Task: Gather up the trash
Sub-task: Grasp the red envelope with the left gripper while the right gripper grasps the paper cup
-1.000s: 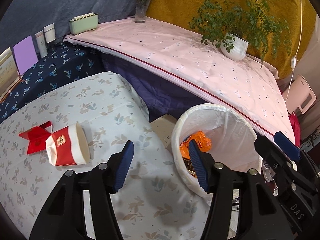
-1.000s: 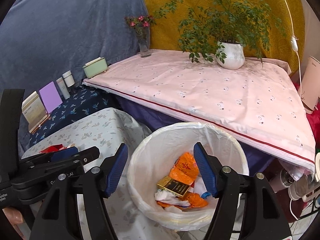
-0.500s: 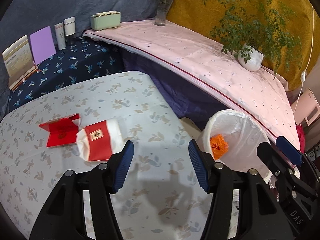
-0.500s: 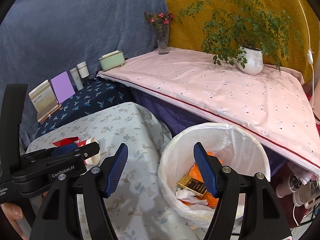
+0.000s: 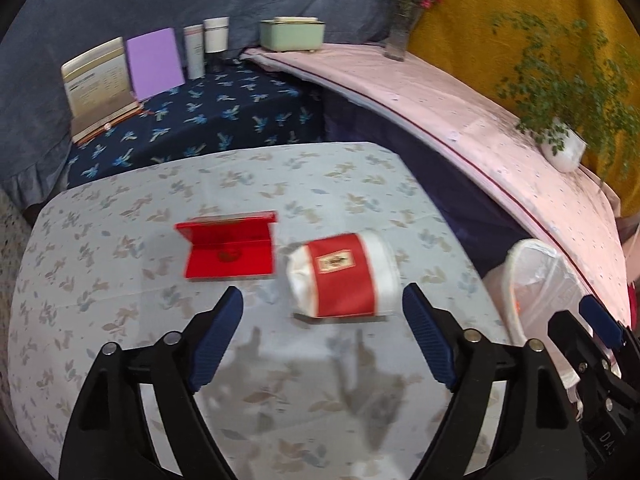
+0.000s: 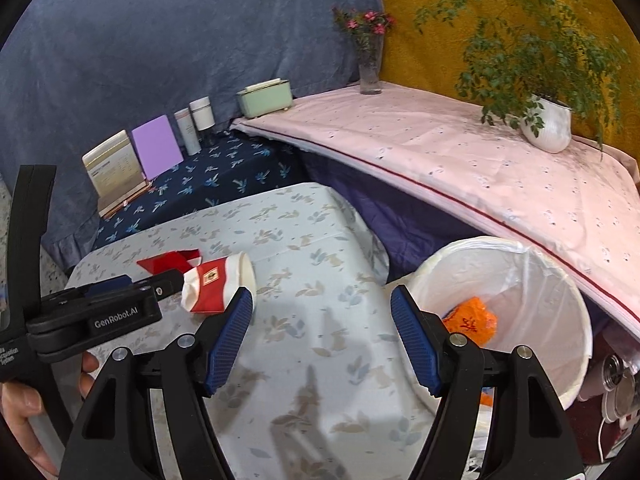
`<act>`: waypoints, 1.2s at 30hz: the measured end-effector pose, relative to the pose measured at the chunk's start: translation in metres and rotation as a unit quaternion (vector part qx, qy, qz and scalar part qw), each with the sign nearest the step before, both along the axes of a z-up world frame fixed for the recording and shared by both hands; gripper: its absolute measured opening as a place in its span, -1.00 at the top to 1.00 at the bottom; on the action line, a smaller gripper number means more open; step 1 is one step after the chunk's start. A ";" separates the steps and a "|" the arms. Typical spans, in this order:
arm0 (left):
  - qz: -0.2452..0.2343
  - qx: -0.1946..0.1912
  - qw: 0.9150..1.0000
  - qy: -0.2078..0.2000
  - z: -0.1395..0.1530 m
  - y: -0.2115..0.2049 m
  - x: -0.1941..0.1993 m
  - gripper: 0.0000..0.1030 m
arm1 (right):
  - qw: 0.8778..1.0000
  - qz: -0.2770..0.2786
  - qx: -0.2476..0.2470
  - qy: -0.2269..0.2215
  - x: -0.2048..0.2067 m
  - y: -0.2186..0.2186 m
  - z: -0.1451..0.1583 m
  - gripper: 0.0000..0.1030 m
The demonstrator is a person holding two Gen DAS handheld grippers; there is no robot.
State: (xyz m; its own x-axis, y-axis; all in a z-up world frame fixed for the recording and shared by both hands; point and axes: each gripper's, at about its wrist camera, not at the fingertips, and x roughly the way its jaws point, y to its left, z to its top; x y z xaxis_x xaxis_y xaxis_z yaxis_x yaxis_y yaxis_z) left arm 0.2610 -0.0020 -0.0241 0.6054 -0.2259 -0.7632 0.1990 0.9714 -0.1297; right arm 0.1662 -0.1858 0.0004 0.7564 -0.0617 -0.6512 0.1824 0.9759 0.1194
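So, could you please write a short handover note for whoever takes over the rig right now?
Left gripper: open, empty, aimed at the crushed red-and-white paper cup lying on its side on the floral table.
Right gripper: open, empty, between table and bin.
Red box: open, beside the cup.
Done: white-lined bin right of the table already holds orange wrapper.
Left: bin the cup, then the box.

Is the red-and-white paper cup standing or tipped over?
Tipped over: the paper cup lies on its side on the tablecloth, open rim facing sideways, base end crumpled.
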 end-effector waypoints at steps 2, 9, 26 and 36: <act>0.018 -0.001 1.000 0.002 -0.003 0.015 0.006 -0.64 | 1.000 0.008 0.002 0.005 0.006 0.010 -0.005 -0.36; 0.057 -0.004 0.998 0.009 -0.013 0.051 0.028 -0.78 | 0.999 0.041 0.003 0.021 0.034 0.046 -0.025 -0.41; 0.064 0.018 0.997 0.040 -0.049 0.054 0.110 -0.84 | 0.995 0.079 0.020 0.050 0.109 0.072 -0.065 -0.41; 0.036 -0.003 0.999 0.035 -0.053 0.044 0.112 -0.86 | 0.992 0.096 0.041 0.064 0.118 0.078 -0.080 -0.20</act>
